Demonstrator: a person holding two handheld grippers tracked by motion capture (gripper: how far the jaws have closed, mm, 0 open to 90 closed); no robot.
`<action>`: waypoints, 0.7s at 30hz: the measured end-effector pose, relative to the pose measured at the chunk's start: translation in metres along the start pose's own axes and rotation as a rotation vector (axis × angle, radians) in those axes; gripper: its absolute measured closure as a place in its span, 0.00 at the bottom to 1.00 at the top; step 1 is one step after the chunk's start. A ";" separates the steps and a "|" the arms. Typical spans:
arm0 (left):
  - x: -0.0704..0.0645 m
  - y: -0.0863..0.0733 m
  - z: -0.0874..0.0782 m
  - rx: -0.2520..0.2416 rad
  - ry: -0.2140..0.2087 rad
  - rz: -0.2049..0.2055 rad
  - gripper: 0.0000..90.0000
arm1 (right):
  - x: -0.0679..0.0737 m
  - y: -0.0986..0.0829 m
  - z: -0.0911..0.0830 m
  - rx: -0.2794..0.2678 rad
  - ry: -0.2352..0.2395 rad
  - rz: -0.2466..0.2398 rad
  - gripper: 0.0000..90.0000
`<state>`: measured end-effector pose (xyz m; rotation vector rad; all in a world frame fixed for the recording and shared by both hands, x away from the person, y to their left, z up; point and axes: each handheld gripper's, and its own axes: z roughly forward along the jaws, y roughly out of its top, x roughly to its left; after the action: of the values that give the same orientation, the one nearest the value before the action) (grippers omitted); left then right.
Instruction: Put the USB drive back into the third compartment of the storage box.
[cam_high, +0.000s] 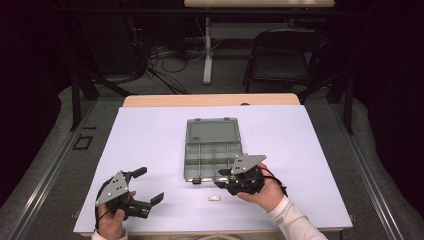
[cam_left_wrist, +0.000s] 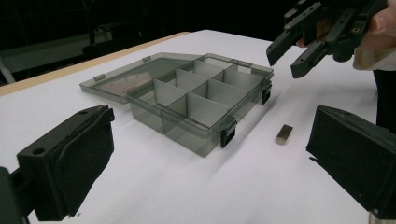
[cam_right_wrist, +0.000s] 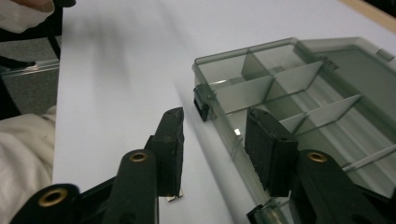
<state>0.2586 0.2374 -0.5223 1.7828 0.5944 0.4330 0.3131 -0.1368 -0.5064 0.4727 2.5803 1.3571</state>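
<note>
Small pale block (cam_high: 214, 198) lies flat on the white worktop (cam_high: 150, 140), between my two claws — just left of my right claw (cam_high: 224, 179), well right of my left claw (cam_high: 150, 185). Both claws released, jaws spread, nothing held. Right claw hovers at the front right corner of the compartment box (cam_high: 212, 160); box sits just behind the block, lid (cam_high: 212, 131) laid open flat, black latches (cam_left_wrist: 227, 135) on the front wall. Nothing lies between the block and either claw. Block looks short, rectangular, off-white, one end face shiny in the left gripper view (cam_left_wrist: 283, 134).
</note>
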 end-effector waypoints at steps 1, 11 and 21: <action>0.000 0.000 0.000 0.000 -0.001 0.000 0.00 | 0.001 -0.003 0.002 0.008 0.010 0.001 0.67; 0.000 0.000 0.000 0.002 -0.002 -0.002 0.00 | 0.006 -0.016 0.014 0.046 0.047 0.001 0.72; 0.000 0.000 0.000 0.004 -0.002 0.000 0.00 | 0.009 -0.021 0.025 0.080 0.079 -0.002 0.76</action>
<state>0.2589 0.2377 -0.5226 1.7872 0.5941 0.4298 0.3088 -0.1256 -0.5376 0.4378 2.7065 1.3005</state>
